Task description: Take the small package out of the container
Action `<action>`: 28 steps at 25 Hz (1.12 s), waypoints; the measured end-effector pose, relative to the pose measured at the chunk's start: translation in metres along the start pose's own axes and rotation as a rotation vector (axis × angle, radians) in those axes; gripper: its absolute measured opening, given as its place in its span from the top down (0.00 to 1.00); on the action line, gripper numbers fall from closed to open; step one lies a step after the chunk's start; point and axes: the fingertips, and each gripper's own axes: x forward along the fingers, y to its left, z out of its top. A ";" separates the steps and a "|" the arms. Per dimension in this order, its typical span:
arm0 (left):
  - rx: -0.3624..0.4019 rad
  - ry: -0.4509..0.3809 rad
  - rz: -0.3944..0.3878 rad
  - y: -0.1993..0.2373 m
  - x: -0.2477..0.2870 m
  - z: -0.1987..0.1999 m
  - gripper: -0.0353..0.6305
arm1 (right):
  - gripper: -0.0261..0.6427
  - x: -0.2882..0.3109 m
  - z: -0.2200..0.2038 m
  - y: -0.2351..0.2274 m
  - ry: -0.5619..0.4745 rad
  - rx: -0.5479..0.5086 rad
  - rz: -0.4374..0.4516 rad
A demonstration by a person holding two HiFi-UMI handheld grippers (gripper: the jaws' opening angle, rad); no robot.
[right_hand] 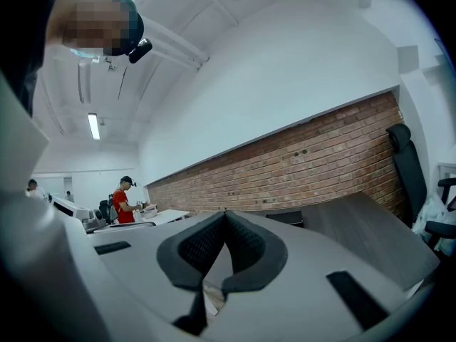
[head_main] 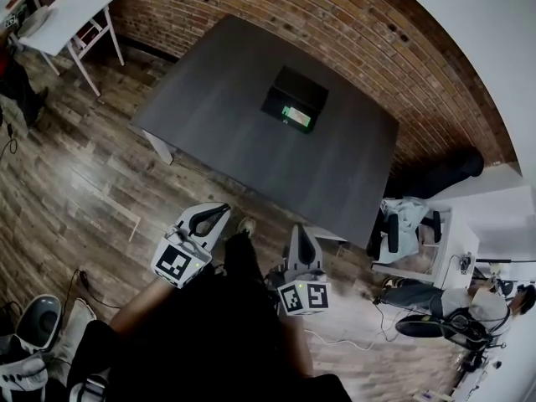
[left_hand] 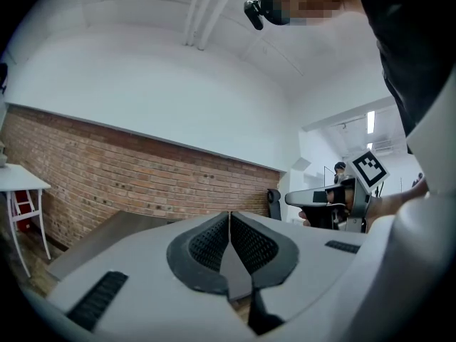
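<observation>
Black container (head_main: 295, 90) sits open-topped on the dark grey table (head_main: 226, 115). Small package (head_main: 296, 115), green, lies inside the container against its near wall. Its long axis appears to run along that wall, though it is too small in the head view to be sure.

Left claw (head_main: 211, 216): jaws fully together, nothing between the pads (left_hand: 214, 242). It is well short of the container, off the table's near edge and out to the left.

Right claw (head_main: 302, 234): jaws likewise pressed together and empty, confirmed in its own view (right_hand: 224, 237). Also well short of the container, but almost straight in line with it.

Judgement: the package lies forward and away from both claws. The right claw has the more direct line in. Either claw must open before entering the container.
</observation>
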 end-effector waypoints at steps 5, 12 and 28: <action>-0.005 0.008 0.013 0.014 0.009 -0.004 0.89 | 0.92 0.019 0.001 -0.003 -0.003 -0.008 0.011; 0.014 0.017 0.016 0.034 0.036 -0.006 0.89 | 0.92 0.054 -0.002 -0.019 0.000 0.005 0.027; 0.000 0.056 0.034 0.091 0.158 -0.004 0.89 | 0.92 0.166 0.016 -0.097 0.045 0.017 0.059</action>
